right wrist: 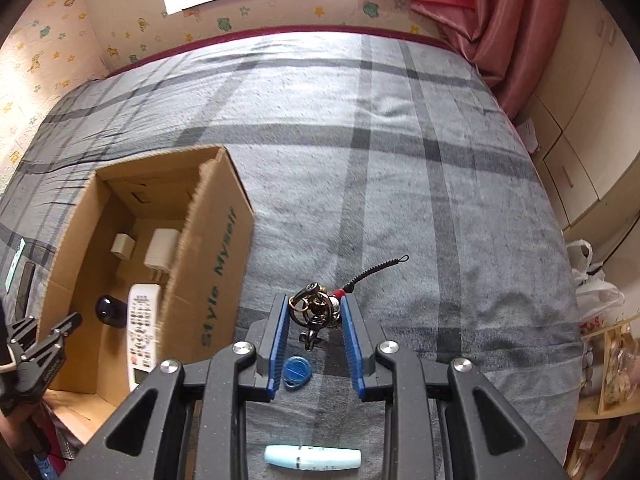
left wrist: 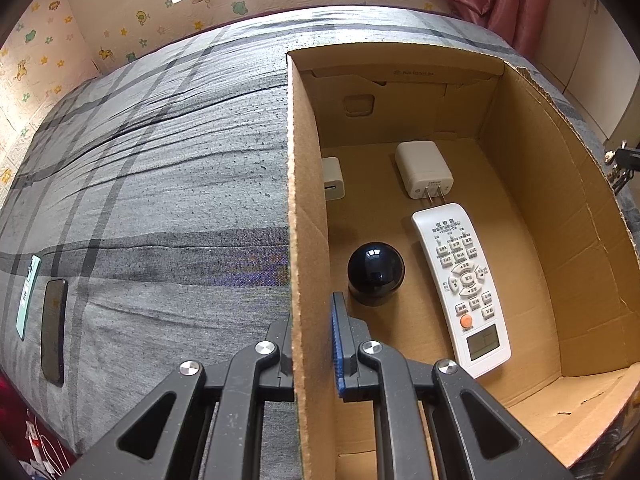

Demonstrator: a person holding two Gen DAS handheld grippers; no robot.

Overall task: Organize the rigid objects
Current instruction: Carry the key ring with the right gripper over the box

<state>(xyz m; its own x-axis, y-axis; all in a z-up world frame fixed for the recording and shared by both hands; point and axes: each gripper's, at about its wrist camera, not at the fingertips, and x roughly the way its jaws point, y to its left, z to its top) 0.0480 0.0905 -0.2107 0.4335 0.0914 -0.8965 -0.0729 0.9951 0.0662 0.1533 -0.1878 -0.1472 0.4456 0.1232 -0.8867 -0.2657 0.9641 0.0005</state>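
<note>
My right gripper (right wrist: 314,300) is shut on a bunch of keys (right wrist: 310,314), held above the grey plaid bed (right wrist: 400,160). A blue tag (right wrist: 296,372) hangs below the keys and a black cord (right wrist: 376,270) trails to the right. My left gripper (left wrist: 310,344) is shut on the left wall of the open cardboard box (left wrist: 304,200); one finger is hidden behind that wall. Inside the box lie a white remote (left wrist: 460,288), a black ball-shaped object (left wrist: 375,270), a large white charger (left wrist: 424,174) and a small white charger (left wrist: 332,180). The box (right wrist: 216,280) sits left of the right gripper.
A pale blue tube (right wrist: 312,457) lies on the bed just below the right gripper. A dark phone (left wrist: 54,330) and a mint phone case (left wrist: 28,296) lie left of the box. Pink curtain (right wrist: 500,20) and white cabinets (right wrist: 580,140) stand at the right, with bags (right wrist: 592,284) beside the bed.
</note>
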